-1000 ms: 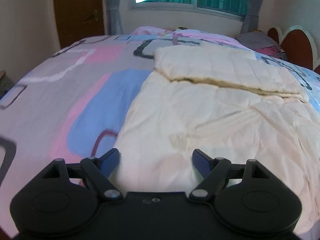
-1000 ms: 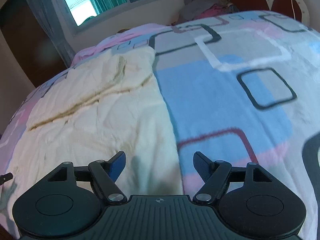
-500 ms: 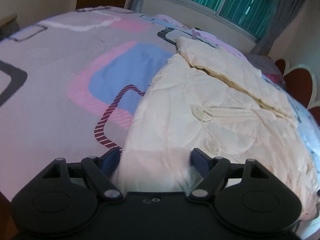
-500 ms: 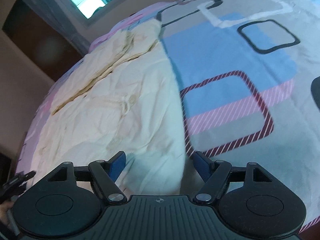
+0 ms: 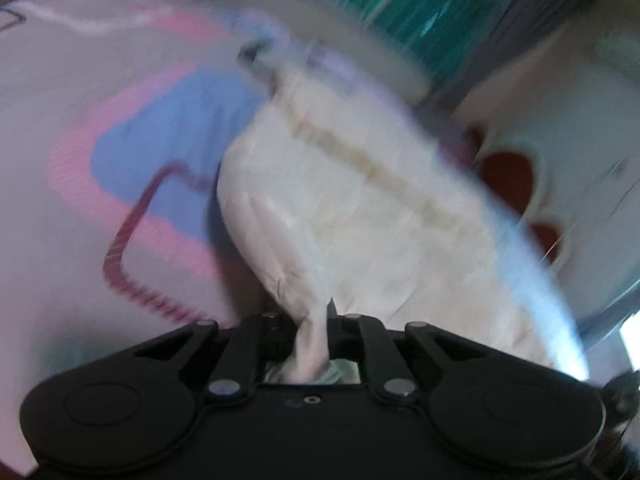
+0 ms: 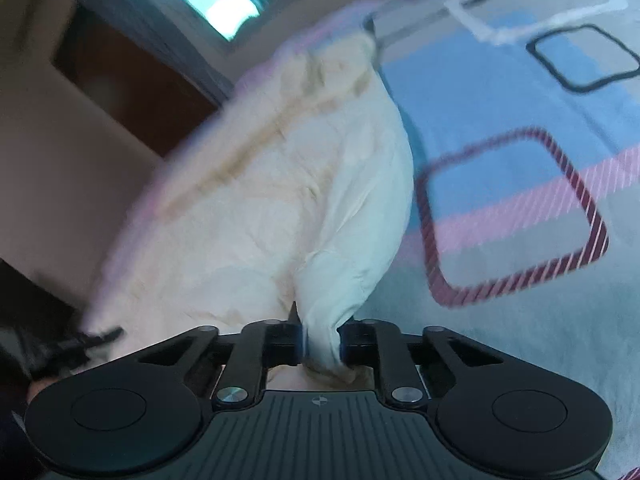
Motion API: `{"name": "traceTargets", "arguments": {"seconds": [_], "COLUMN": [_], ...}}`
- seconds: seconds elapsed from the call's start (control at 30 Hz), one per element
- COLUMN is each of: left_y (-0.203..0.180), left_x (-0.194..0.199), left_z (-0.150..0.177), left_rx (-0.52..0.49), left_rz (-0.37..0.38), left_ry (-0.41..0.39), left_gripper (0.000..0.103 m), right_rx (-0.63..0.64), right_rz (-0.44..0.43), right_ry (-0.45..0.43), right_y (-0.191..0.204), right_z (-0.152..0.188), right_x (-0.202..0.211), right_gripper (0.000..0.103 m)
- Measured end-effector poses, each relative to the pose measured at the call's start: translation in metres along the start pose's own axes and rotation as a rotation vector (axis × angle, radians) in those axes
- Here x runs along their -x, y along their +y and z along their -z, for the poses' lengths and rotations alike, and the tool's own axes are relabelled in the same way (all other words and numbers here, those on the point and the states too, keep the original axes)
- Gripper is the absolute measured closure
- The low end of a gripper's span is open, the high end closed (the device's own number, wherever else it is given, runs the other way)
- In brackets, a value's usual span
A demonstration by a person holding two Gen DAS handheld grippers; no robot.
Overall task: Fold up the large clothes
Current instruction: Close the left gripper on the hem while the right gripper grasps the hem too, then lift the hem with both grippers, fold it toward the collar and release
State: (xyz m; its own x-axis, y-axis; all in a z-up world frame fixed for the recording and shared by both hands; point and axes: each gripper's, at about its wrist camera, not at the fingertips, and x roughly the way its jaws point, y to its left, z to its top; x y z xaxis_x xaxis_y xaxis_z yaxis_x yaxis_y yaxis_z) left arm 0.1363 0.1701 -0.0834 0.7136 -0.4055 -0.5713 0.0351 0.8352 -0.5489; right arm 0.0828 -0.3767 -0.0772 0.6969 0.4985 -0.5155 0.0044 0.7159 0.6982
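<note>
A large cream garment lies partly folded on the bed, with a brownish seam line across its far part; it also shows in the right wrist view. My left gripper is shut on the garment's near left corner, with cloth bunched between the jaws. My right gripper is shut on the near right corner, which rises off the bed as a pinched fold. The left wrist view is blurred by motion.
The bedspread has blue, pink and grey blocks with dark outlined squares; it also shows in the left wrist view. A window with green curtains is beyond the bed. A red and white headboard is at the right. A brown door is at the left.
Both grippers closed on the garment's near corners, which were between open jaws before. The corners are now lifted off the bed and both views have tilted.
</note>
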Motion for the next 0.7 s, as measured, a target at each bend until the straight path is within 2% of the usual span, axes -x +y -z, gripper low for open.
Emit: {"name": "traceTargets", "arguments": {"seconds": [0.03, 0.07, 0.13, 0.17, 0.23, 0.4, 0.5, 0.57, 0.7], "left_y": [0.001, 0.002, 0.009, 0.013, 0.015, 0.005, -0.008, -0.021, -0.045], "left_x": [0.003, 0.0, -0.016, -0.019, -0.014, 0.007, 0.021, 0.023, 0.01], "left_z": [0.002, 0.003, 0.011, 0.014, 0.015, 0.009, -0.007, -0.021, -0.06], "left_rx": [0.007, 0.008, 0.015, 0.045, 0.097, 0.13, 0.165, 0.158, 0.137], "left_rz": [0.002, -0.026, -0.093, -0.087, -0.068, 0.014, 0.122, 0.176, 0.246], "left_ry": [-0.021, -0.001, 0.063, 0.053, 0.012, -0.11, -0.249, -0.327, -0.405], "left_gripper": [0.095, 0.095, 0.095, 0.095, 0.096, 0.096, 0.096, 0.096, 0.096], "right_rx": [0.007, 0.017, 0.037, 0.04, 0.008, 0.044, 0.071, 0.087, 0.116], "right_rz": [-0.018, -0.003, 0.086, 0.107, 0.073, 0.024, 0.006, -0.006, -0.019], "right_ry": [-0.023, -0.016, 0.069, 0.086, 0.037, -0.061, -0.129, -0.17, -0.233], "right_y": [0.0, -0.001, -0.007, -0.007, -0.006, 0.016, 0.032, 0.042, 0.057], "right_z": [-0.001, 0.0, 0.002, 0.003, 0.0, -0.024, -0.05, -0.067, -0.113], "right_x": [0.005, 0.002, -0.018, -0.025, -0.018, -0.003, -0.001, 0.001, -0.003], "right_gripper": [0.09, 0.09, 0.09, 0.09, 0.09, 0.09, 0.09, 0.09, 0.09]}}
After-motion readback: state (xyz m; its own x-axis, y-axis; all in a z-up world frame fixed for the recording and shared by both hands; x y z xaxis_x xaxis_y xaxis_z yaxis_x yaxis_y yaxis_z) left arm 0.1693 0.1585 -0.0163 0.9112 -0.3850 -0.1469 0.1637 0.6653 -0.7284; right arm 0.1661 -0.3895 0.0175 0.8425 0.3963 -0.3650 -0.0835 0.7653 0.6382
